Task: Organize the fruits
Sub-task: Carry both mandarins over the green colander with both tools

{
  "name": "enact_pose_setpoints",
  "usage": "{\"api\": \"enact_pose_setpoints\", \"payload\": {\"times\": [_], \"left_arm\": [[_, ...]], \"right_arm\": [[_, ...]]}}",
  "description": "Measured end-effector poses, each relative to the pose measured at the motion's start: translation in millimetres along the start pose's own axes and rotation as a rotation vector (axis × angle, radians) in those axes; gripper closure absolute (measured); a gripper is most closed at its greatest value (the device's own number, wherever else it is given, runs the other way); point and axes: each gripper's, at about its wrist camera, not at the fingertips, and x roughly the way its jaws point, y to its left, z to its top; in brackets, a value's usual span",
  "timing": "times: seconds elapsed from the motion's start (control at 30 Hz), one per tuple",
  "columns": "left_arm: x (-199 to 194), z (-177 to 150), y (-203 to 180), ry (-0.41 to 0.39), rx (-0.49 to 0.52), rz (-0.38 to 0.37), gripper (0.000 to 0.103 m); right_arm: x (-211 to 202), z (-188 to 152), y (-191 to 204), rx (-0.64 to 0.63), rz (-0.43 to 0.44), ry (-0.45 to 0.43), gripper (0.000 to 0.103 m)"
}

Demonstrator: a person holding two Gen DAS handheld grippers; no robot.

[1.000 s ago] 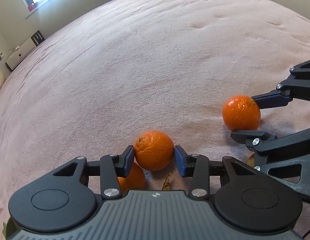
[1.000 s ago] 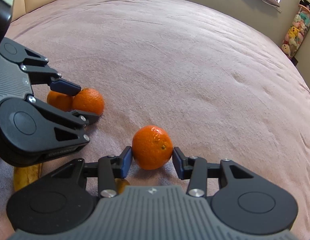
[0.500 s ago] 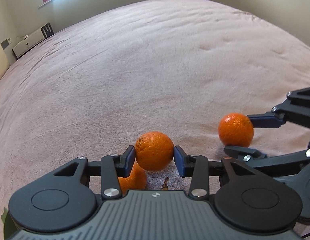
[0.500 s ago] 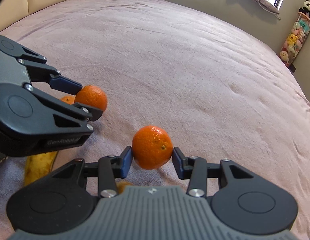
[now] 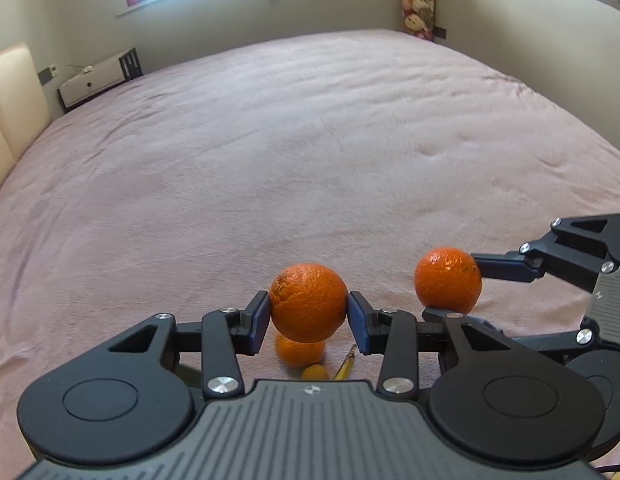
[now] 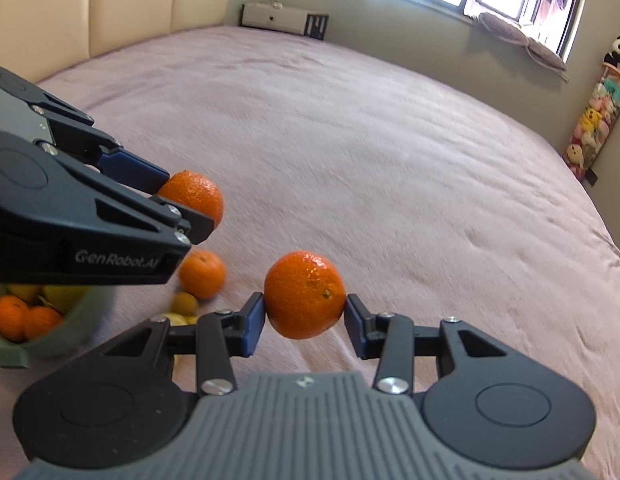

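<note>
Nearest in the left wrist view, the left tongs (image 5: 308, 322) are clenched on a round, pebbly-skinned orange (image 5: 308, 301), held clear above the bed. The right tongs (image 6: 304, 320) grip a second round orange with a small dark navel (image 6: 304, 294) the same way, its sides pressed between the blue pads (image 6: 252, 328), and it too hangs off the cover.

Below and just behind the raised fruit, loose pieces lie on the pink plush bedcover (image 5: 310, 152): a third orange (image 6: 202, 274), a small round yellow-brown fruit (image 6: 185, 303) beside it, and the yellow tip of a banana (image 5: 346, 368) peeking out under the left tongs.

At the left edge of the right wrist view sits a pale green bowl (image 6: 76, 330), already holding at least two oranges and some yellow fruit; much of it is hidden behind the left tongs.

By this reading the sorting is partly done: some fruit is in the bowl, two oranges are in the air, and at least three pieces wait on the bed. Which way the held oranges are headed cannot be told. Farther off the bedcover lies bare up to the walls and window.
</note>
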Motion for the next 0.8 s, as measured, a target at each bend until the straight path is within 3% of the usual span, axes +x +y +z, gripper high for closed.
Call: {"api": "enact_pose_setpoints", "payload": {"times": [0.33, 0.8], "left_arm": [[-49.4, -15.3, 21.8, 0.0, -0.067, 0.044, 0.056], [-60.8, -45.0, 72.7, 0.003, -0.188, 0.075, 0.056]], "right_arm": [[-38.0, 12.7, 24.6, 0.027, 0.122, -0.083, 0.062], [-46.6, 19.9, 81.2, 0.01, 0.253, -0.086, 0.062]]}}
